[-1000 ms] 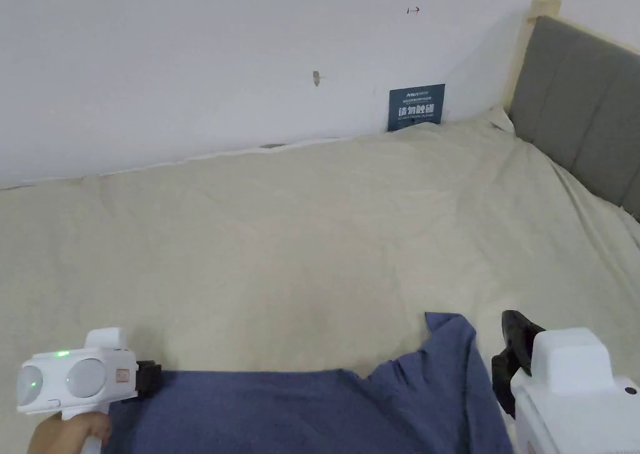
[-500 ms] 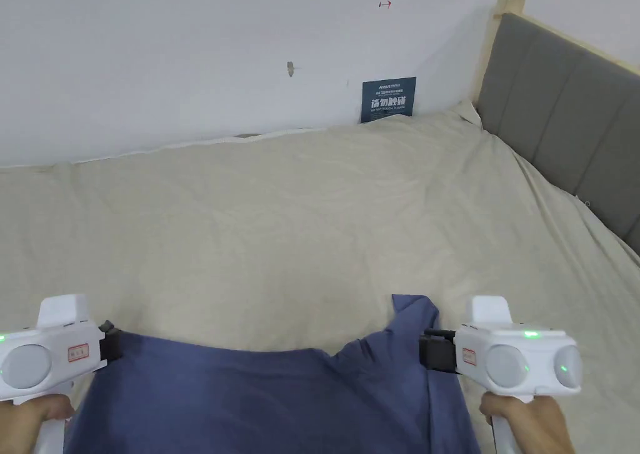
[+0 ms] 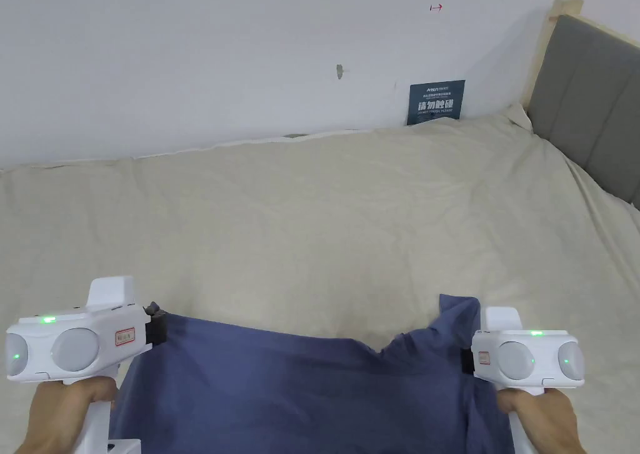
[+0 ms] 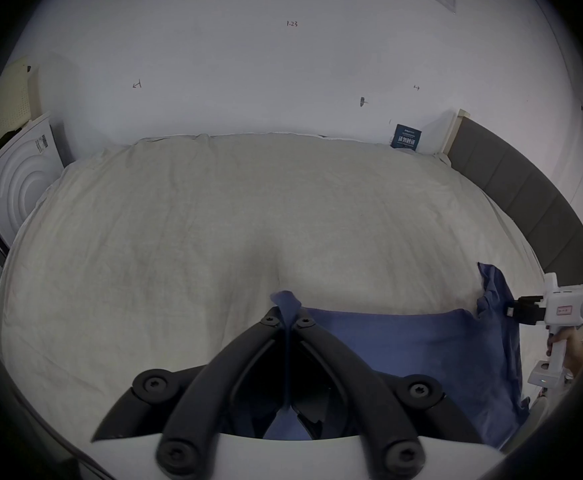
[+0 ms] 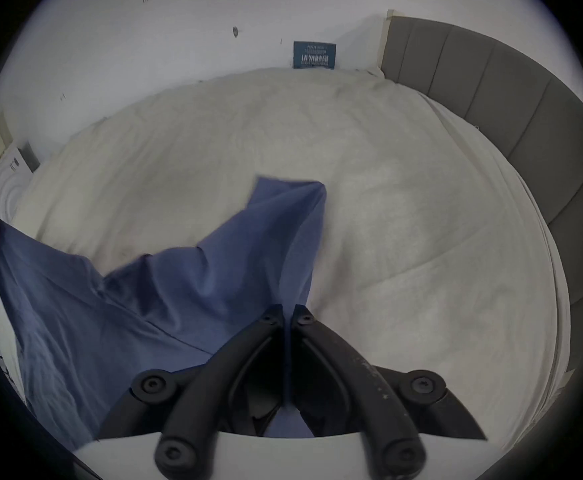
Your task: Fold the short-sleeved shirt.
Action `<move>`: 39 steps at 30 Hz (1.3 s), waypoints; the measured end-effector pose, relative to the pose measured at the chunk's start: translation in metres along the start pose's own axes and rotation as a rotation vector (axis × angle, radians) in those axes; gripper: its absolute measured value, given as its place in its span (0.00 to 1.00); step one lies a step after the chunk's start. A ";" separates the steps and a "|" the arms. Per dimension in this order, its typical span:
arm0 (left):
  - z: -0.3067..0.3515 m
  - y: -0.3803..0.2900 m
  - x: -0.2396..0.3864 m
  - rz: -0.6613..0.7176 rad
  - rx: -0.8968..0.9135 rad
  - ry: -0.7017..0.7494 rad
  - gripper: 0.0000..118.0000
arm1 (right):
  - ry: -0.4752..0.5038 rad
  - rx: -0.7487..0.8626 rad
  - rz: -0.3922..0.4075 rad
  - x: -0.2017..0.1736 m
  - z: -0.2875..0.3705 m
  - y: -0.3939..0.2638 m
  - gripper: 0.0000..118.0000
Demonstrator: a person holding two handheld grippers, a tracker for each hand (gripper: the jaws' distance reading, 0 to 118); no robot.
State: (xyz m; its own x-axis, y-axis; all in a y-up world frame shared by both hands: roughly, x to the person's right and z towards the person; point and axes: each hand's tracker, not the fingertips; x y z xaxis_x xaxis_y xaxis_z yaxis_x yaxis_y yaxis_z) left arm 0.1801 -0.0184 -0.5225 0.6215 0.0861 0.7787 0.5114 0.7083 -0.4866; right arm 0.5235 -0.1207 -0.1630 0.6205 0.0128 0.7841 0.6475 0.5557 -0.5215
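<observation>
A blue short-sleeved shirt [image 3: 294, 393] hangs stretched between my two grippers over the near edge of the bed [image 3: 325, 224]. My left gripper [image 3: 157, 324] is shut on its left top corner, and the cloth [image 4: 285, 305] pokes out past the closed jaws. My right gripper [image 3: 465, 358] is shut on the right side of the shirt [image 5: 214, 279], where a sleeve [image 3: 459, 311] sticks up beyond the jaws. The top edge sags a little in the middle.
The bed is covered with a cream sheet. A grey padded headboard [image 3: 587, 105] stands at the right, a white wall behind with a small dark blue sign [image 3: 436, 102]. A white ribbed panel [image 4: 16, 179] leans at the bed's left end.
The right gripper has turned from upright to level and closed on the shirt's right side. Both grippers have drawn the shirt taut; the head camera has shifted.
</observation>
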 end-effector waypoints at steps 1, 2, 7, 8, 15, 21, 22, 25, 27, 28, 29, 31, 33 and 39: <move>0.005 -0.001 -0.001 0.009 0.005 0.003 0.02 | -0.008 0.031 -0.004 0.003 0.008 0.001 0.04; 0.008 -0.002 -0.003 0.019 0.011 0.006 0.02 | -0.015 0.063 0.006 0.004 0.017 0.002 0.04; 0.049 0.000 -0.012 0.058 0.076 0.030 0.02 | 0.026 0.257 0.065 0.008 0.083 0.018 0.04; 0.061 0.003 -0.014 0.074 0.101 0.032 0.02 | 0.033 0.309 0.074 -0.002 0.120 0.023 0.04; 0.155 0.056 -0.027 0.093 0.329 0.079 0.02 | 0.033 0.646 0.135 -0.023 0.234 0.081 0.04; 0.232 0.117 -0.029 0.100 0.495 0.089 0.02 | 0.090 0.847 0.175 -0.056 0.326 0.134 0.04; 0.241 0.124 -0.029 0.093 0.534 0.109 0.02 | 0.078 0.856 0.184 -0.063 0.335 0.142 0.04; 0.264 0.155 -0.030 0.072 0.580 0.150 0.02 | 0.087 0.921 0.175 -0.070 0.360 0.175 0.04; 0.275 0.172 -0.034 0.080 0.630 0.167 0.02 | 0.084 0.971 0.173 -0.075 0.380 0.192 0.04; 0.280 0.182 -0.035 0.074 0.646 0.183 0.02 | 0.086 0.987 0.174 -0.072 0.384 0.206 0.04; 0.285 0.191 -0.036 0.067 0.663 0.211 0.02 | 0.089 1.006 0.170 -0.072 0.392 0.214 0.04; 0.292 0.206 -0.039 0.058 0.689 0.234 0.02 | 0.094 1.034 0.170 -0.070 0.403 0.232 0.04; 0.296 0.220 -0.044 0.062 0.708 0.249 0.02 | 0.098 1.060 0.176 -0.065 0.409 0.249 0.04; 0.281 0.239 -0.052 0.055 0.752 0.266 0.02 | 0.166 1.082 0.137 -0.055 0.400 0.270 0.04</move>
State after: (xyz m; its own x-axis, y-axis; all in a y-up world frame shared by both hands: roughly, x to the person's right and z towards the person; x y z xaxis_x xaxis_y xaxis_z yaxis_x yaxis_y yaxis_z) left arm 0.1036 0.3428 -0.5679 0.8035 0.0313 0.5945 -0.0018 0.9987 -0.0500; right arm 0.4869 0.3617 -0.2126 0.7615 0.0632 0.6451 -0.1105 0.9933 0.0330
